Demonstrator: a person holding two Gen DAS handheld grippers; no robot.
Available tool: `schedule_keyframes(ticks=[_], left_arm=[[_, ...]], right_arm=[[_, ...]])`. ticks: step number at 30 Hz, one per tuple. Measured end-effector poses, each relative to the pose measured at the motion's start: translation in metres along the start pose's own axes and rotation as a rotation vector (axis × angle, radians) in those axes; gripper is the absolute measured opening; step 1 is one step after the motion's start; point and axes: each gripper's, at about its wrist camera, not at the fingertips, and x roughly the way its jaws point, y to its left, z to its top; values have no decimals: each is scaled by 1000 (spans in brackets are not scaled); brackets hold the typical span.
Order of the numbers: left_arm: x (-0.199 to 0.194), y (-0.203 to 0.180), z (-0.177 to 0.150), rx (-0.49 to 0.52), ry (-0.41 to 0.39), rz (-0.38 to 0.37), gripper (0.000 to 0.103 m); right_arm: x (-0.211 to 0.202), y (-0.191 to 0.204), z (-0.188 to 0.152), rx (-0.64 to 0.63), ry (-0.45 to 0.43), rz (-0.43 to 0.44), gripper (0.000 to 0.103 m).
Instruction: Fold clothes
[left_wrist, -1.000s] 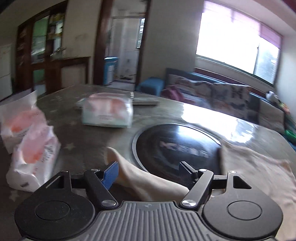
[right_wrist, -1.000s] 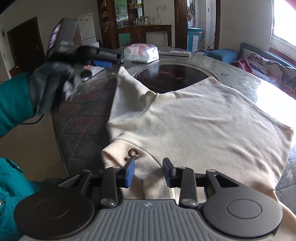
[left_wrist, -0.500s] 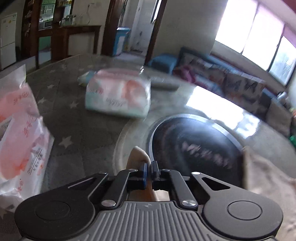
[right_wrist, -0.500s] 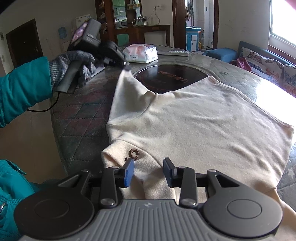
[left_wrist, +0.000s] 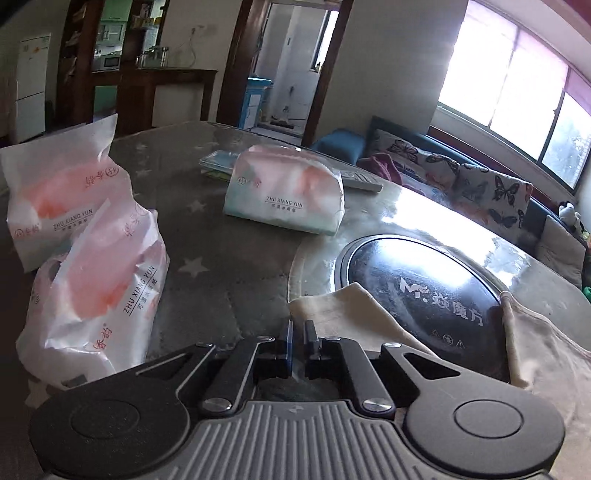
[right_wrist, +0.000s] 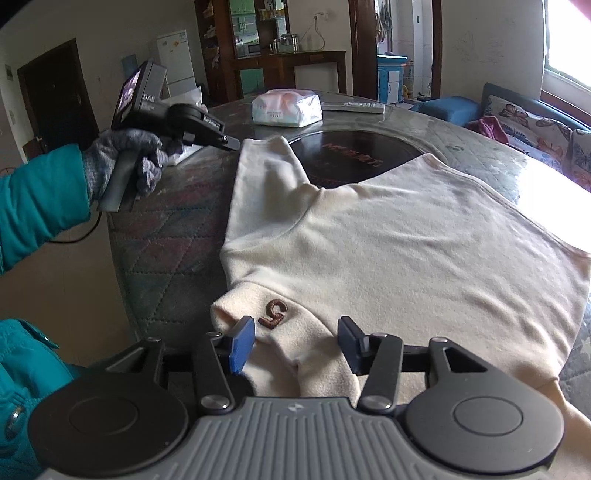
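Observation:
A cream sweater (right_wrist: 399, 236) lies flat on the round table, its collar with a brown emblem (right_wrist: 274, 313) nearest the right gripper. One sleeve (right_wrist: 264, 173) stretches toward the left gripper (right_wrist: 231, 144). In the left wrist view the left gripper (left_wrist: 298, 338) has its jaws nearly closed, with a small gap, beside the sleeve cuff (left_wrist: 332, 308); no cloth shows between them. The right gripper (right_wrist: 297, 343) is open, its fingers on either side of the collar fold.
Three tissue packs stand on the table: two at the left (left_wrist: 99, 280) (left_wrist: 59, 192), one farther back (left_wrist: 284, 199). A black round hotplate (left_wrist: 421, 291) sits in the table centre. A remote (left_wrist: 360, 181) lies behind the far pack. A sofa (left_wrist: 480, 192) stands beyond.
The left gripper closed over the sleeve end a second ago and has since pulled it out straight to the left. Its jaws now stand slightly apart beside the cuff. The right gripper stayed put.

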Motion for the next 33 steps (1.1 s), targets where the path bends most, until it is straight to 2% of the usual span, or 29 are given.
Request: schedule_keyframes(ticks=[3,5,10,13,16,23,25,26,28,29,33], left_arm=[[-6,-20,-1,66,-10,-52,7],[-3,-34,-4,104,4,-105,12],[11,-61,-17,189,54,-105,18],[7,-66,-19,215,54,-99,23],[-4,-74,-18,227,42,-132,30],[-31,-126,-30,311,44,-314,37],[-36,-143,-34,338,51,-372,46],[-38,-152,-36,348,58,-401,46],[-41,-167,-40,370,78,-457,50],[-42,-174,-43,386,84,-476,52],[-45,-201,-59,443,113,-539,57]], right_arm=[[-2,-4,1,26,-17,-10,51],[-3,-6,2,42,-27,-16,51],[-2,-4,-5,48,5,-9,53],[-14,-4,-8,62,-17,-12,55],[-26,-4,-11,78,-37,-16,55],[-34,-15,-27,163,-18,-62,54],[-43,-18,-31,188,-38,-69,54],[-48,-19,-33,200,-51,-77,55],[-62,-30,-38,236,-85,-135,59],[-67,-36,-40,254,-99,-167,65],[-84,-66,-56,341,-136,-299,70]])
